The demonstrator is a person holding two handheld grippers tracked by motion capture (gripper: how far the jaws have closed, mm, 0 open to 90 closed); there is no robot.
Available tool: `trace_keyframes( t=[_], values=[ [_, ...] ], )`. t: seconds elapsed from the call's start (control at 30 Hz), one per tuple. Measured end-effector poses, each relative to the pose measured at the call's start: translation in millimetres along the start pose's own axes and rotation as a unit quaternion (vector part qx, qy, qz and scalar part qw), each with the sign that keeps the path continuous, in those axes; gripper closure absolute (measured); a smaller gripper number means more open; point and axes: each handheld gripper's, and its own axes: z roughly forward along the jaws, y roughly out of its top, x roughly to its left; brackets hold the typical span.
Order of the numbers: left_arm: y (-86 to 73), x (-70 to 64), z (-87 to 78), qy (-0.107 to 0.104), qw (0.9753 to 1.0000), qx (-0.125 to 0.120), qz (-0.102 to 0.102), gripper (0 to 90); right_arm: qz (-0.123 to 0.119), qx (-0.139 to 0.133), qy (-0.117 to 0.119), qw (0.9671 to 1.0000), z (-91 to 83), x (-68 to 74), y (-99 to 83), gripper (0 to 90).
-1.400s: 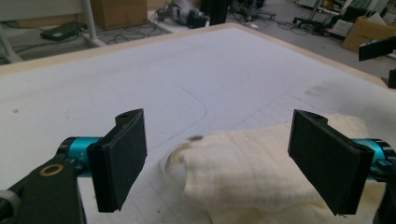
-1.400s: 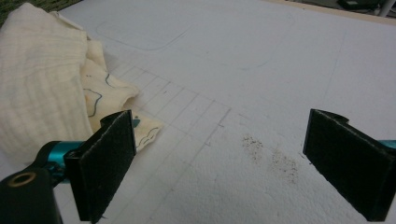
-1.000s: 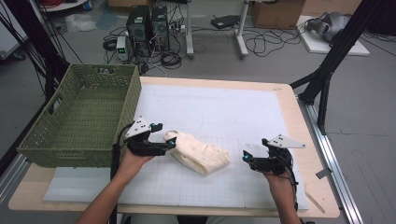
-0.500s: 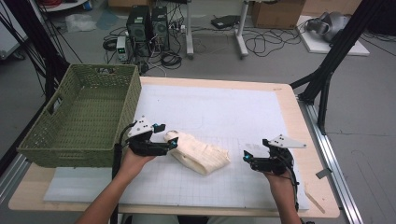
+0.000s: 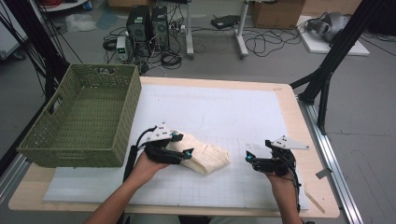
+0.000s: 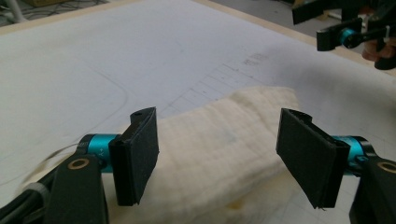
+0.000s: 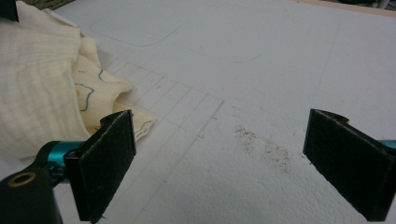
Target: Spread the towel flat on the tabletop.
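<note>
A folded cream cloth (image 5: 203, 156) lies on the white mat (image 5: 224, 116) that covers the tabletop (image 5: 299, 140), just right of the green woven basket (image 5: 84, 121) and nearer the person than the basket's far rim. The left gripper (image 5: 180, 145) sits at the cloth's basket-side end, its fingers (image 6: 137, 154) spread wide with the cloth bulging up between them; in the left gripper view the fabric fills the gap, but the pads stand apart from it on the right side and whether the left pad touches it is unclear. The right gripper (image 5: 249, 158) rests well to the right of the cloth, low over the mat, with bare mat between them. Its fingers (image 7: 105, 163) are also spread wide and hold nothing; in the right gripper view the cloth's rumpled open edge, with thin blue stitching lines, lies beyond the left finger, and a brownish smudge (image 7: 264, 147) marks the mat between the pads.
</note>
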Motion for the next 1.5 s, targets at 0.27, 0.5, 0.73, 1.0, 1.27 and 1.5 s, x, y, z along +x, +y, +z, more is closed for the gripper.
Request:
trace_keyframes(
  t=[0.27, 0.5, 0.73, 1.0, 1.27, 1.5],
  values=[
    [-6.3, -17.9, 35.6, -0.028, 0.9934, 0.078, 0.08, 61.9, 0.004, 0.002, 0.003, 1.0, -1.5, 0.1, -1.7, 8.5],
    [-9.1, -20.9, 21.7, -0.052, 0.9912, 0.075, 0.096, 84.9, 0.006, 0.001, 0.001, 1.0, -5.2, -0.5, -2.5, 8.5],
    [-20.6, -19.0, -5.1, -0.073, 0.9909, 0.062, 0.095, 84.8, 0.012, -0.016, 0.019, 0.9996, -2.1, 7.1, 4.4, 8.5],
    [-27.7, -25.1, -19.4, -0.084, 0.9894, 0.058, 0.104, 84.7, -0.01, -0.007, 0.09, 0.9958, 20.9, 22.3, 23.6, 8.6],
    [-33.5, -27.4, -20.8, -0.093, 0.9889, 0.065, 0.096, 82.0, -0.04, 0.053, 0.152, 0.9862, 65.0, 42.7, 32.5, 34.2],
    [-35.3, -27.8, -20.0, -0.095, 0.9887, 0.069, 0.093, 80.7, -0.044, 0.125, 0.198, 0.9712, 82.8, 50.6, 20.2, 54.8]
  ],
)
